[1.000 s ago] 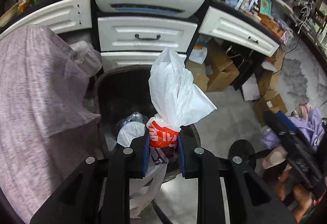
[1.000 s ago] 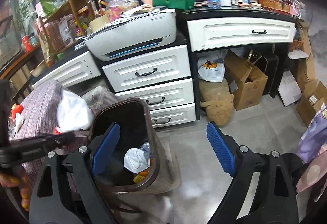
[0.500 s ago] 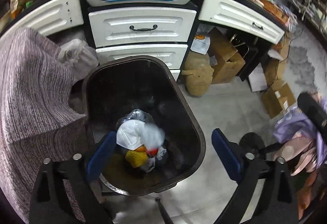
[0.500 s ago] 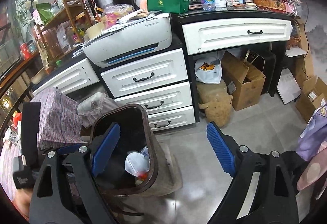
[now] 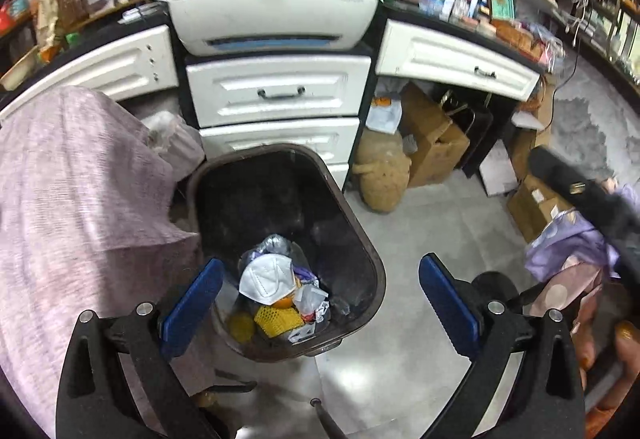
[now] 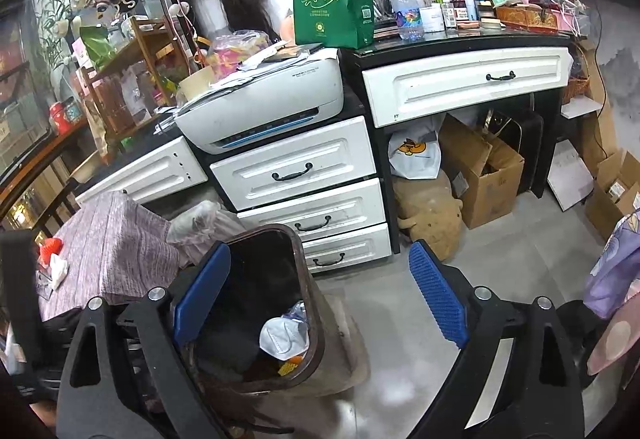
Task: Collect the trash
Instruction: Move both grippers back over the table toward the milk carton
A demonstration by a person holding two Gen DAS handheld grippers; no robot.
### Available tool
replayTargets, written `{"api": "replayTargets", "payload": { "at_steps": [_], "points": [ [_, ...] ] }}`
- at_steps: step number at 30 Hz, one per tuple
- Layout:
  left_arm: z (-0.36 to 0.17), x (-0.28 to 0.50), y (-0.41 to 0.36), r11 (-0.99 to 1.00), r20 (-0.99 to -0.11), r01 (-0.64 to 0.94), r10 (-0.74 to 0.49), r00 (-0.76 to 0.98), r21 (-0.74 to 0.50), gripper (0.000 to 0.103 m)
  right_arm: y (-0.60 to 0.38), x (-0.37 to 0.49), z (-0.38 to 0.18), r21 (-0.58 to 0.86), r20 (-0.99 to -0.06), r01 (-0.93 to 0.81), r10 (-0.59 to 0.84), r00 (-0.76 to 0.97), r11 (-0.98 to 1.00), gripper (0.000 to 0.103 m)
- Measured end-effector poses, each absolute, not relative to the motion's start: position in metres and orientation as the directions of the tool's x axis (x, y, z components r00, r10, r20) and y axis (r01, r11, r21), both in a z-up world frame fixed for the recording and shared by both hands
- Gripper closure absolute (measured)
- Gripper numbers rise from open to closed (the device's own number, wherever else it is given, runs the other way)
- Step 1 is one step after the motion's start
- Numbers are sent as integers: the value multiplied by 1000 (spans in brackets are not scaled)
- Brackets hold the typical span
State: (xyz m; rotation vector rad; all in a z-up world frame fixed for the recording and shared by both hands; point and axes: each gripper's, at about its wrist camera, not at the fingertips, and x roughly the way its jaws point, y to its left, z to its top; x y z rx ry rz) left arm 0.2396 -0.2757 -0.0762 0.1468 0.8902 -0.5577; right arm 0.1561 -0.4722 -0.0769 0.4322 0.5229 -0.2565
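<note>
Crumpled wrappers and a white face mask (image 5: 266,276) lie at the bottom of the dark brown plastic bin (image 5: 368,259). Above the bin, the left gripper (image 5: 320,303) and right gripper (image 6: 320,299) gape empty; bumping the rim could tip it.

Bin mouth open from above; hemmed in on left and behind.
Trash bin (image 5: 362,239) stands uncovered, refuse only at its bottom, upper volume free under the left tool (image 5: 316,297), which is spread wide. Cloth-draped surface (image 5: 80,199) presses against the bin's left rim; white drawers (image 5: 280,91) close behind. Bare floor (image 5: 420,239) to the right gives passage; cardboard boxes (image 5: 436,147) farther right.
</note>
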Motion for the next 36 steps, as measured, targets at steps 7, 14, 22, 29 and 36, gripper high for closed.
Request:
{"api": "replayTargets", "payload": {
  "at_steps": [7, 14, 22, 29, 36],
  "points": [
    [-40, 220, -234, 861, -712, 496, -417, 565, -110, 6, -457, 171, -77, 344, -546, 284, -55, 836, 895, 13],
    [-22, 207, -181, 894, -682, 439, -373, 630, -83, 6, -409, 190, -70, 337, -552, 141, 74, 830, 931, 13],
    [-19, 197, -110, 942, -676, 322, -297, 674, -94, 6, -343, 211, -58, 316, -550, -52, 228, 803, 947, 13],
    [-21, 186, -40, 978, -680, 190, -194, 707, -82, 6, -287, 225, -50, 321, -562, -199, 356, 747, 926, 13],
    [-28, 172, 33, 996, -696, 46, -82, 713, -70, 6, -236, 235, -40, 315, -573, -333, 458, 679, 889, 13]
  ]
}}
